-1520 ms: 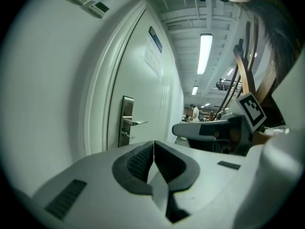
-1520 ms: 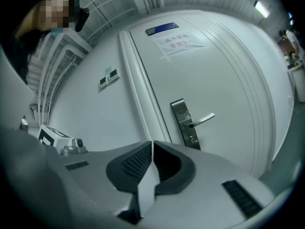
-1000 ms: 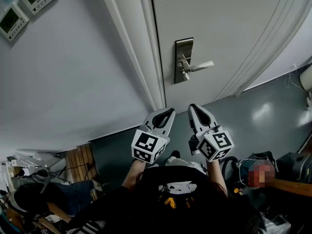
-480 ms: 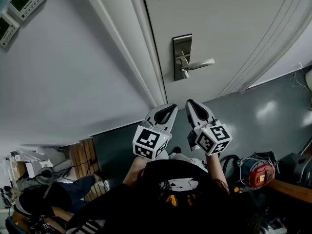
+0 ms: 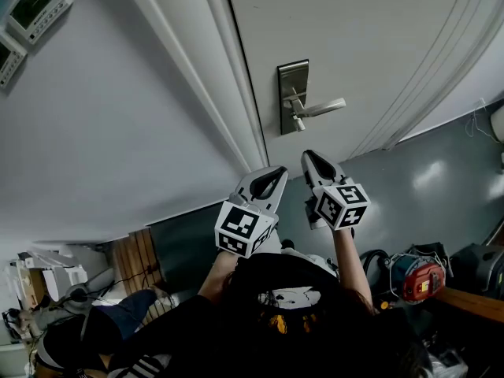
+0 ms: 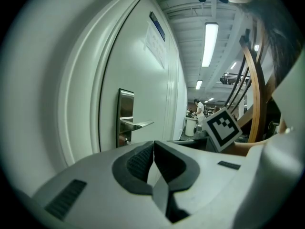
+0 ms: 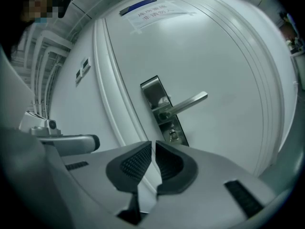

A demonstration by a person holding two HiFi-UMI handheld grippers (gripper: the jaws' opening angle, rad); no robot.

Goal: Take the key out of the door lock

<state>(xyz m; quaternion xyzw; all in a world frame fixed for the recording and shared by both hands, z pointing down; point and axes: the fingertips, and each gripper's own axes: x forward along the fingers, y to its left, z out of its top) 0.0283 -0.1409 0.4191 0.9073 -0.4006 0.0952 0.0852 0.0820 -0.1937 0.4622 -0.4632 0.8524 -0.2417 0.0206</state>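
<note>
A white door point(image 5: 370, 46) carries a steel lock plate point(image 5: 292, 97) with a lever handle point(image 5: 321, 108) pointing right. A small key point(image 7: 172, 135) sticks out of the plate below the handle; it also shows in the left gripper view as a small key point(image 6: 125, 140). My left gripper point(image 5: 271, 179) hangs below the plate, shut and empty. My right gripper point(image 5: 309, 159) is beside it, a little nearer the lock, also shut on nothing. Both are well short of the door. In their own views the left gripper point(image 6: 153, 145) and right gripper point(image 7: 153, 145) show pads together.
The door frame point(image 5: 224, 85) runs left of the plate, with wall panels point(image 5: 31, 2) at the far upper left. A notice point(image 7: 147, 8) is stuck high on the door. A red and blue machine point(image 5: 413, 278) and wooden slats point(image 5: 134, 262) are on the floor.
The right gripper has risen a little toward the lock plate. The left gripper has stayed almost in place. The head view has shifted slightly.
</note>
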